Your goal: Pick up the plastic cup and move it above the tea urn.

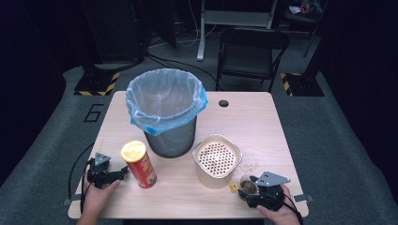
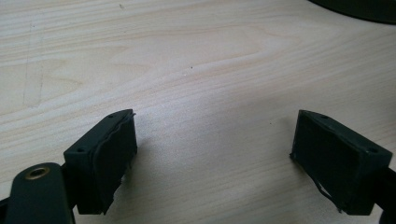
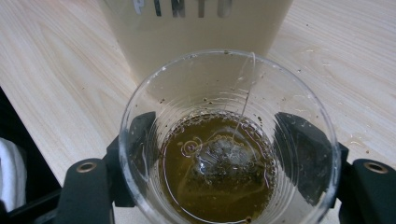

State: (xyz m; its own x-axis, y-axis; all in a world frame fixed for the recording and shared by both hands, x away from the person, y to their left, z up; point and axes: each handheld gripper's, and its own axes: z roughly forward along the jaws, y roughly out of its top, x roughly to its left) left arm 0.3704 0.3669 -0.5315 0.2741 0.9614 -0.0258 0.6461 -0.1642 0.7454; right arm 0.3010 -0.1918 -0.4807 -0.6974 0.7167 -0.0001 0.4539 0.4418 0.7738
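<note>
Right tongs (image 3: 226, 154) clasp clear cup (image 3: 224, 93); left tongs (image 2: 215, 158) gape.

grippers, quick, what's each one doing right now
Left gripper: open, nothing between its jaws, bare table beneath.
Right gripper: jaws on either side of a clear cup of tea with a teabag; cannot tell if it grips.

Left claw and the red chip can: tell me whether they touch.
Apart. In the left gripper view the left claw stands open over bare table, nothing between its jaws; the high view shows the red chip can just beside it.
</note>
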